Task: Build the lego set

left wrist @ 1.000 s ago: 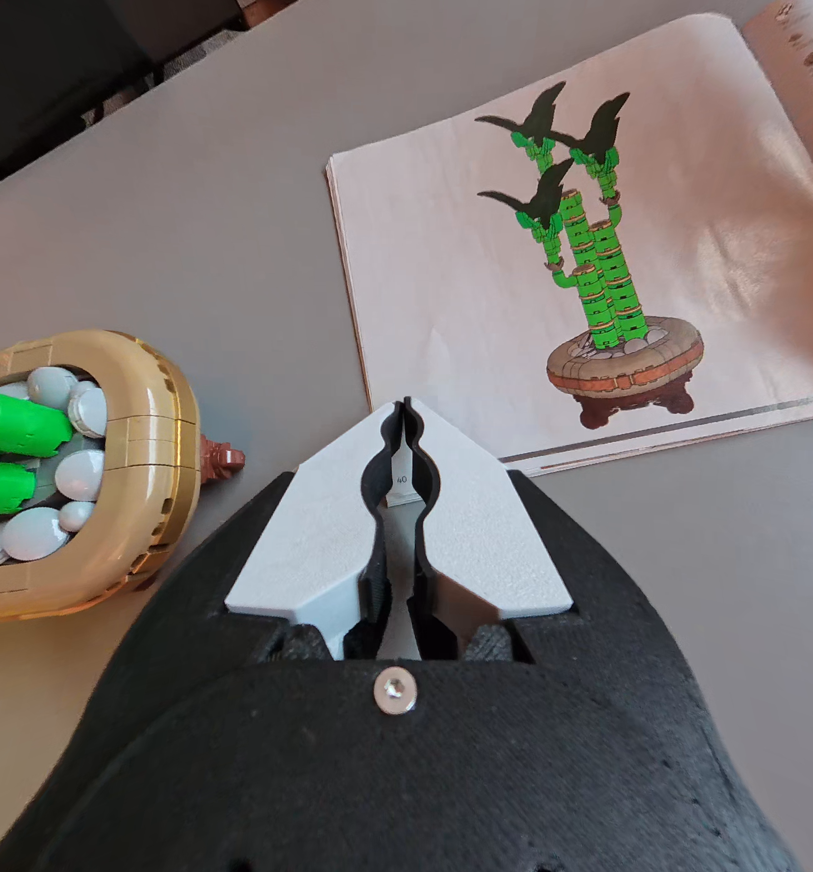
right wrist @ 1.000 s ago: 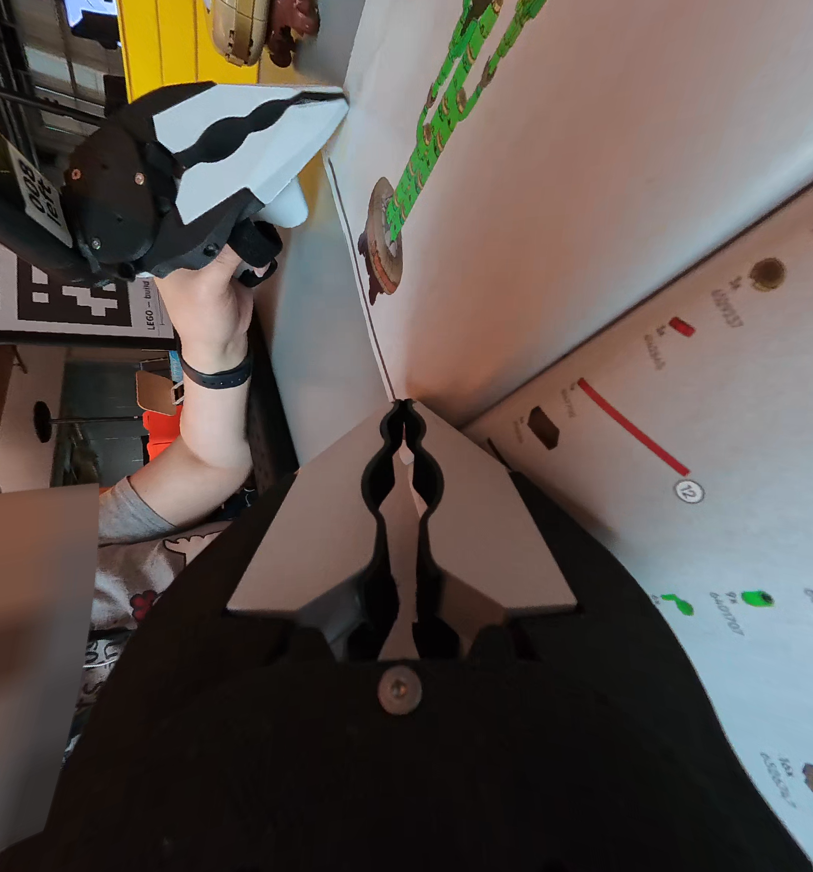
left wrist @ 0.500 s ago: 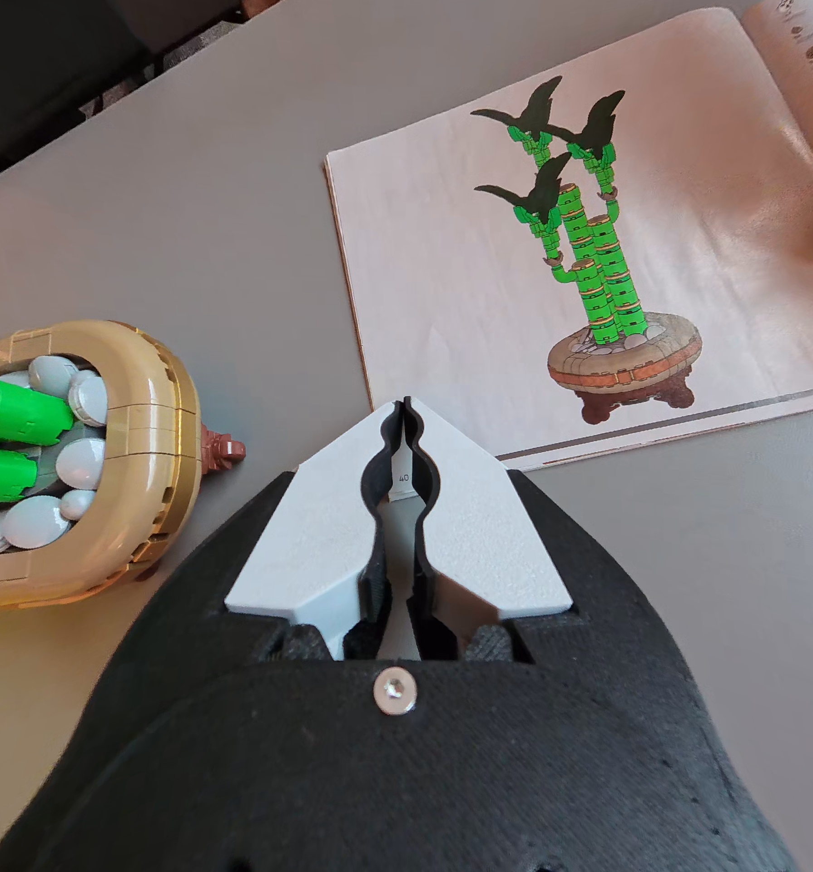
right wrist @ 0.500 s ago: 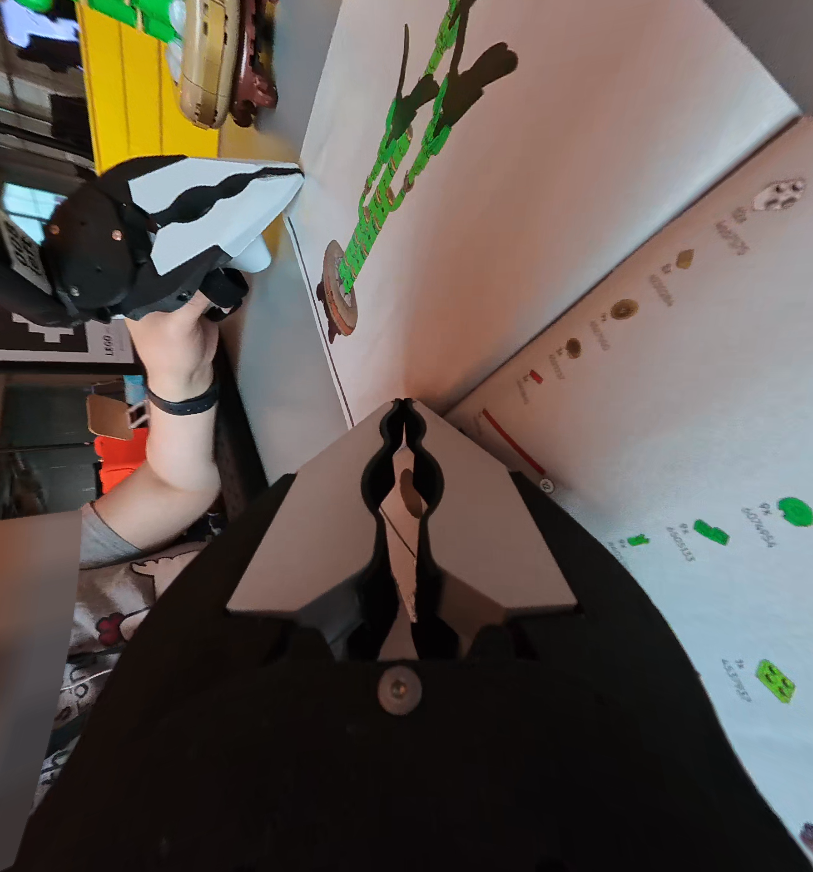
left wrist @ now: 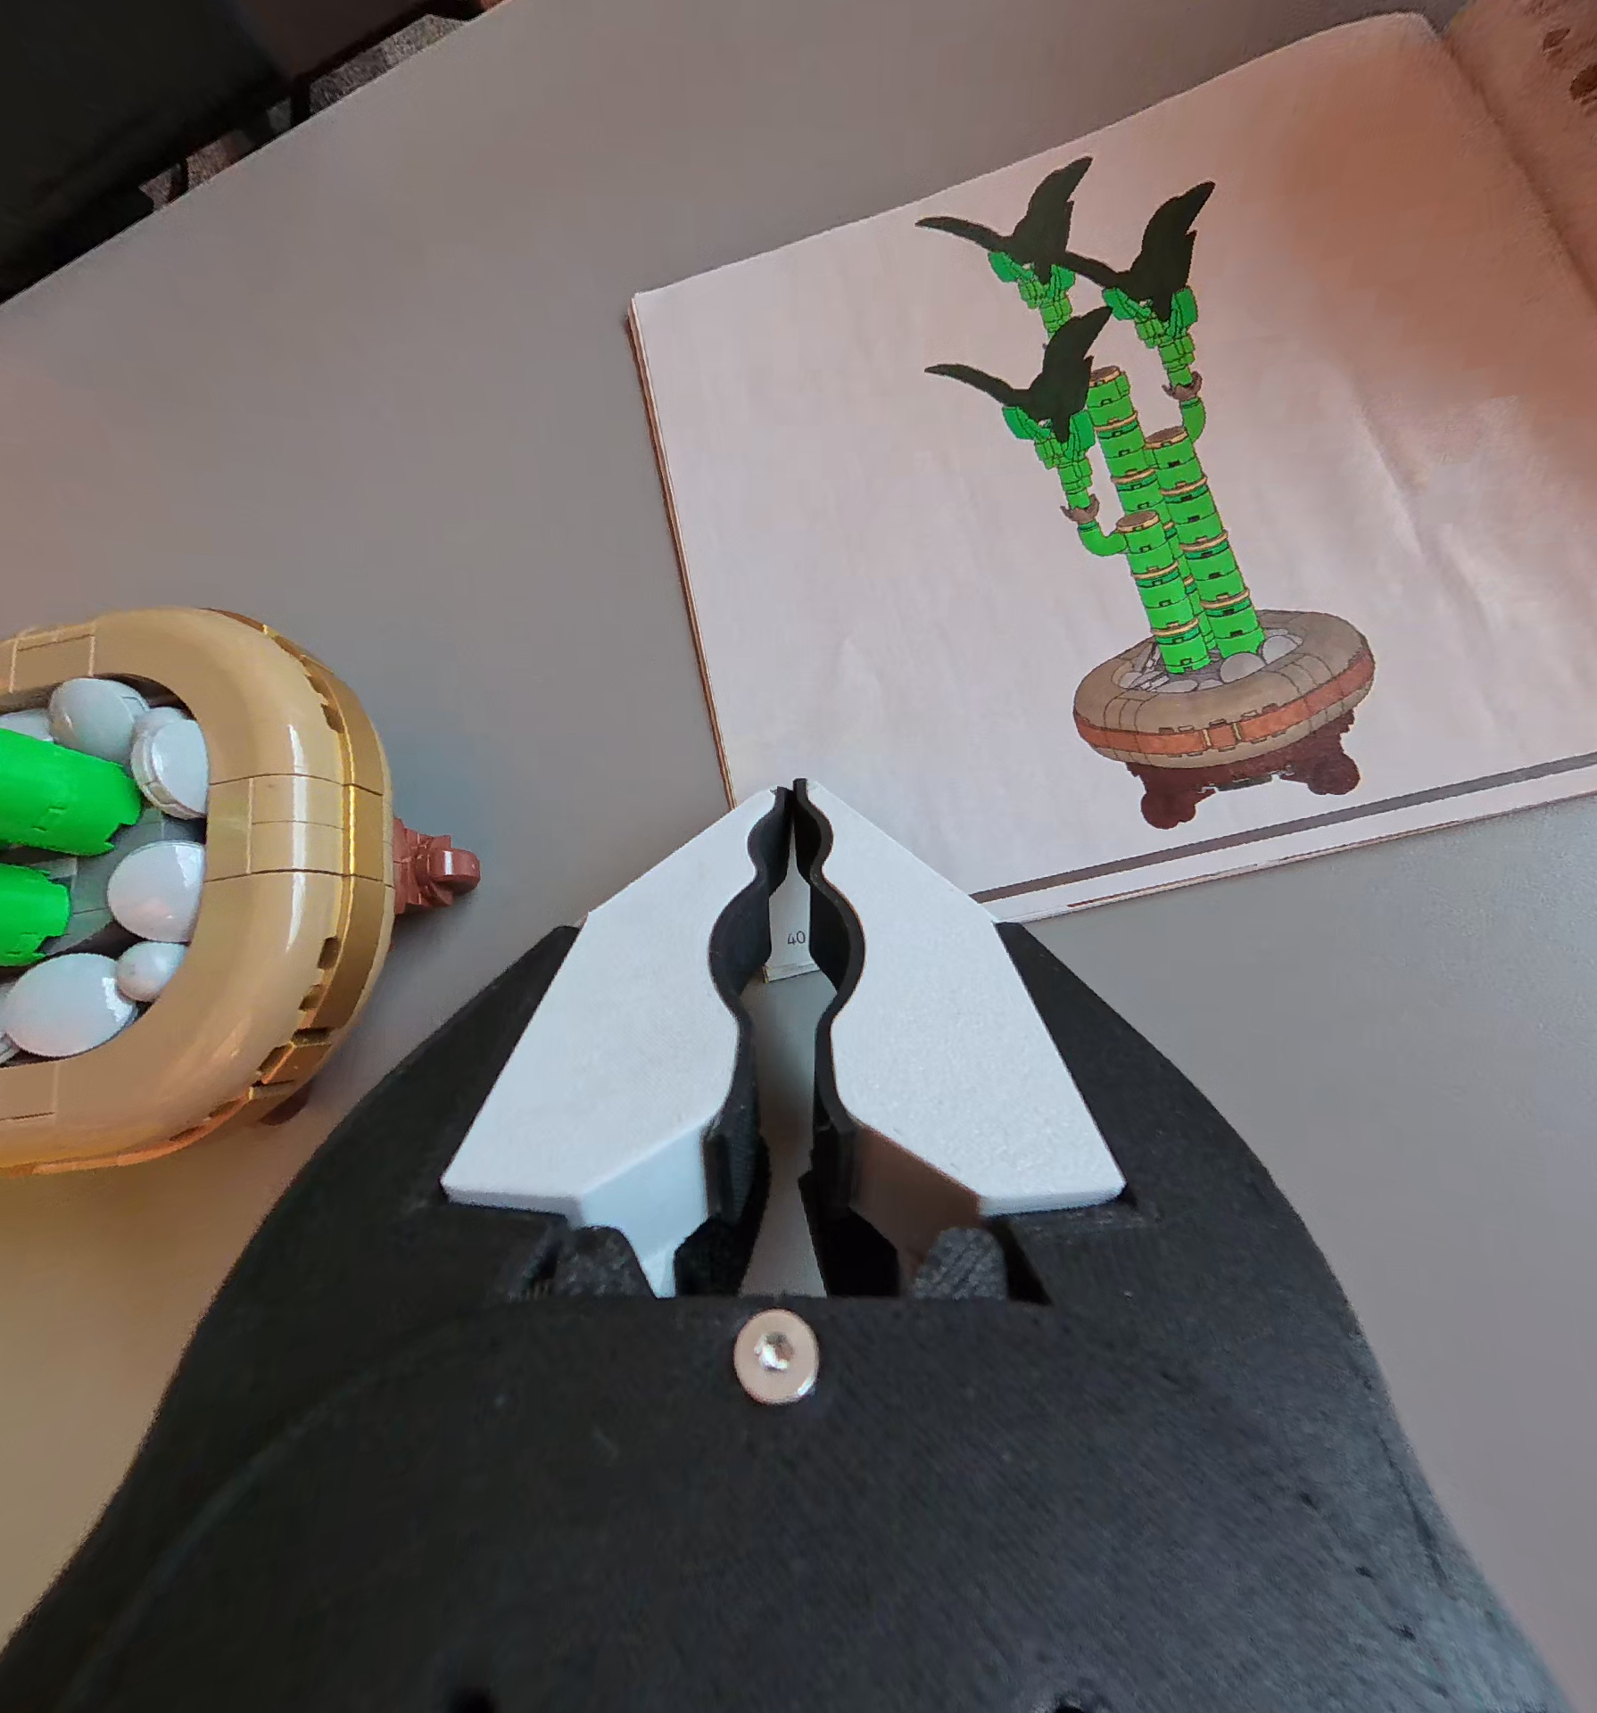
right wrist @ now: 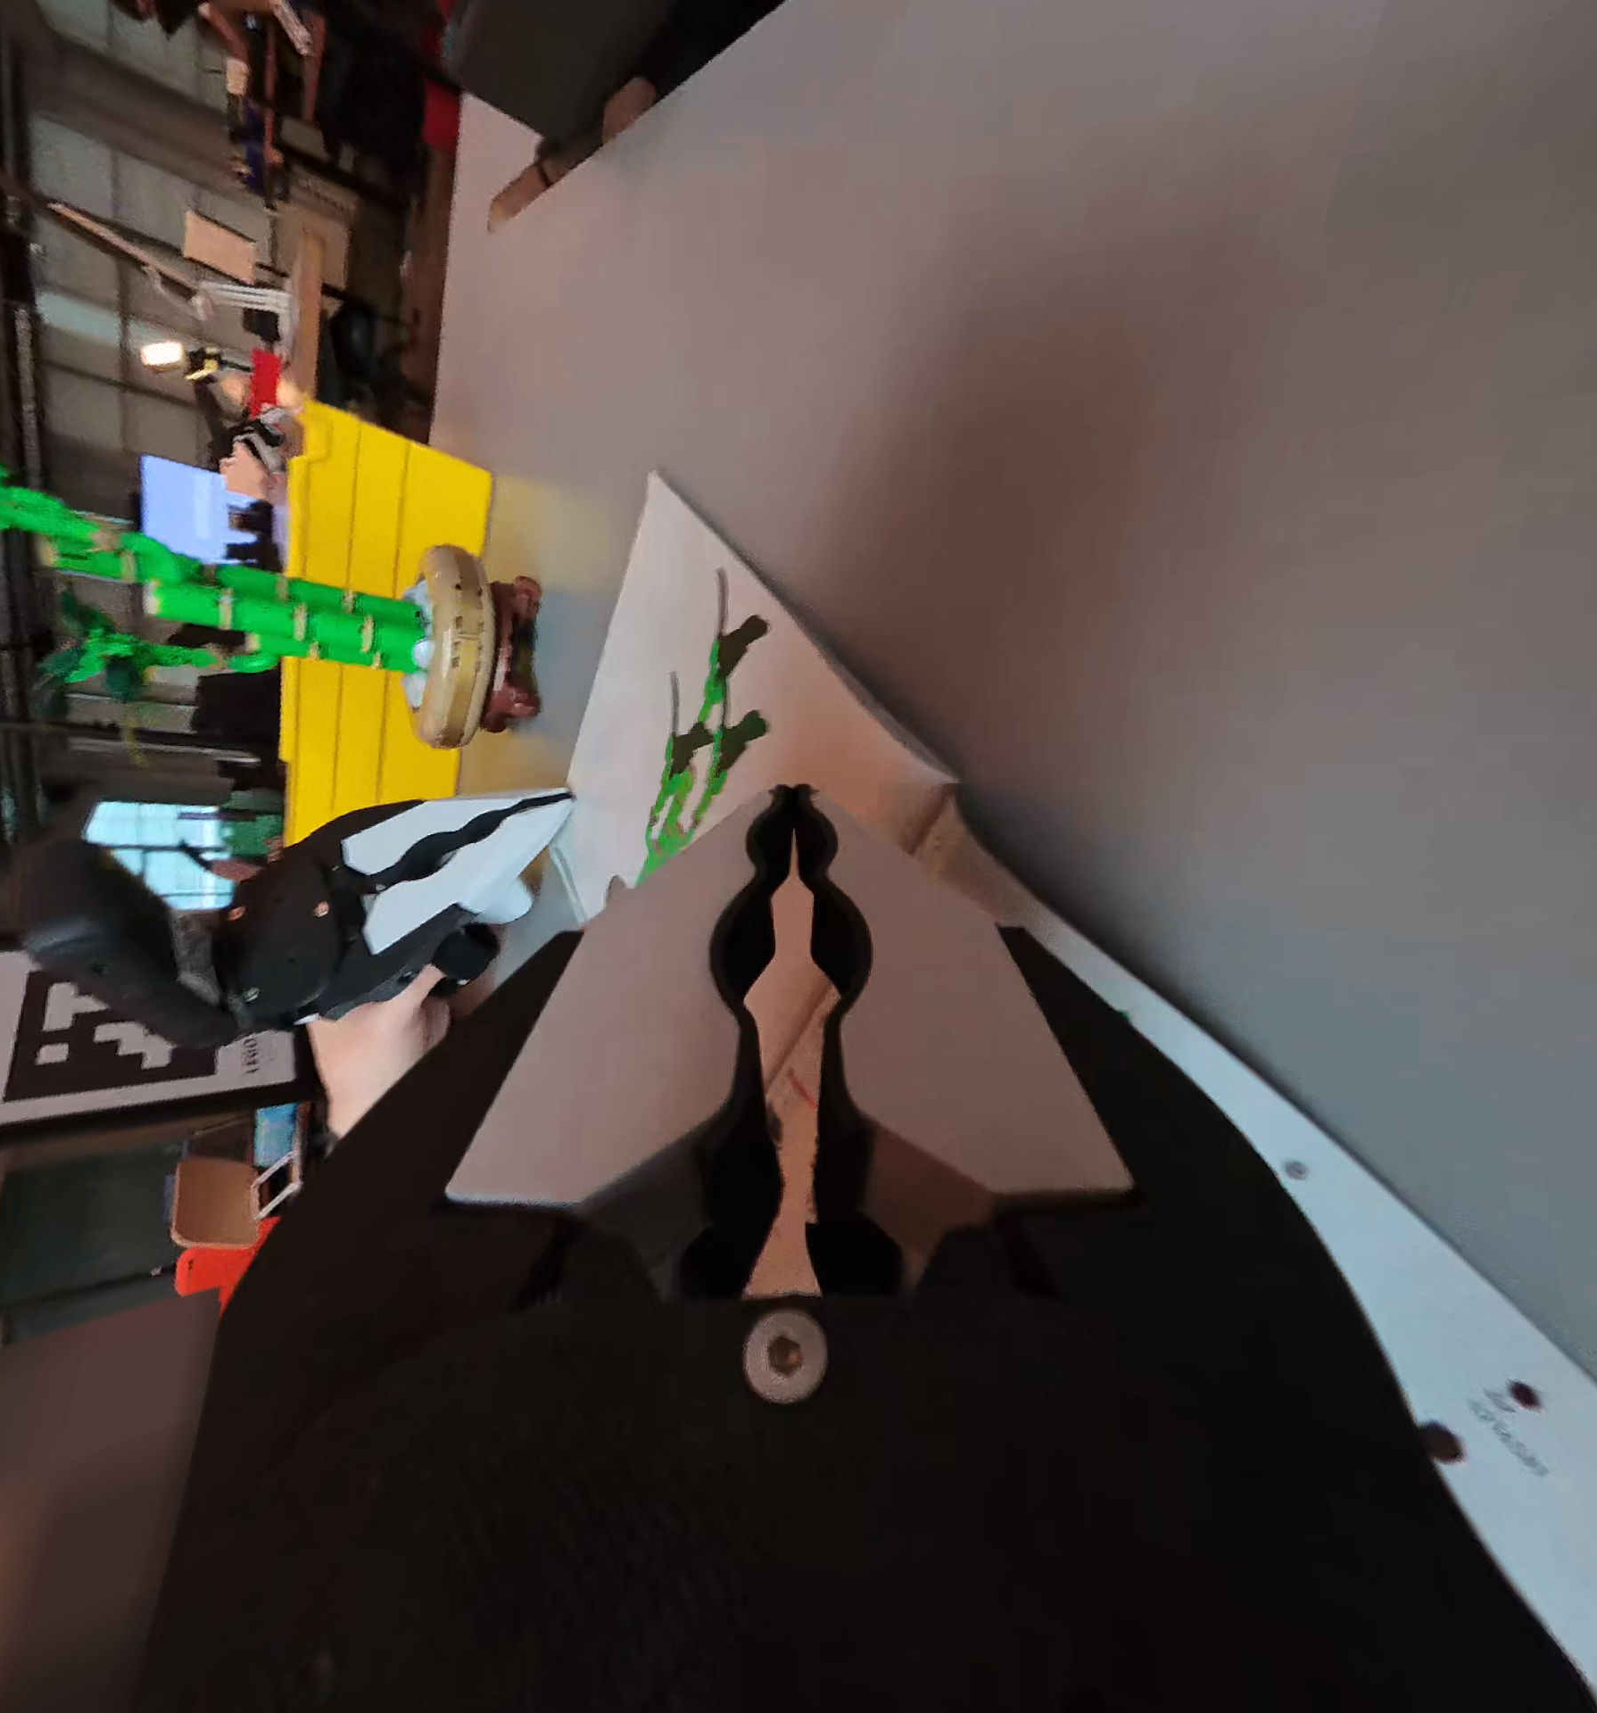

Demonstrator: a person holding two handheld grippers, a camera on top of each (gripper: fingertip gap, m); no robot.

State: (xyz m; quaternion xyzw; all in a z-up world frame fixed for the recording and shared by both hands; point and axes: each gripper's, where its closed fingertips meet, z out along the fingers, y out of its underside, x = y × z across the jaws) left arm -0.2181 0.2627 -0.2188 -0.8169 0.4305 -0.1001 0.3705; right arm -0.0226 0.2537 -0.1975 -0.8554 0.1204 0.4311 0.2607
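The left gripper point(left wrist: 796, 790) hangs low over the grey table point(left wrist: 359, 389), its white fingers brought together at the tips with nothing between them, the tips right above the near corner of the instruction booklet point(left wrist: 869, 556). A small printed page number sits at that corner. In the right wrist view a person's hand point(right wrist: 378, 1038) grips this tool from below, with a black-and-white marker card point(right wrist: 81, 1038) bearing printed letters beside it.

The right gripper point(right wrist: 795, 795) is rolled onto its side, so the table stands like a wall in its view. Its tips also meet, and whether they pinch the page behind them cannot be told. It points along the booklet, whose parts-list page point(right wrist: 1425, 1344) carries tiny printed codes, too blurred to read.

Just left of the left gripper stands the lego bamboo plant point(left wrist: 155, 890): a tan round pot on brown feet, grey pebbles inside, green stalks point(right wrist: 266, 612) rising upright from the table, their long axis straight up out of the pot.

Farther off, the open page shows a picture of the finished plant point(left wrist: 1166, 519). Beyond the pot lies a yellow board point(right wrist: 378, 593).
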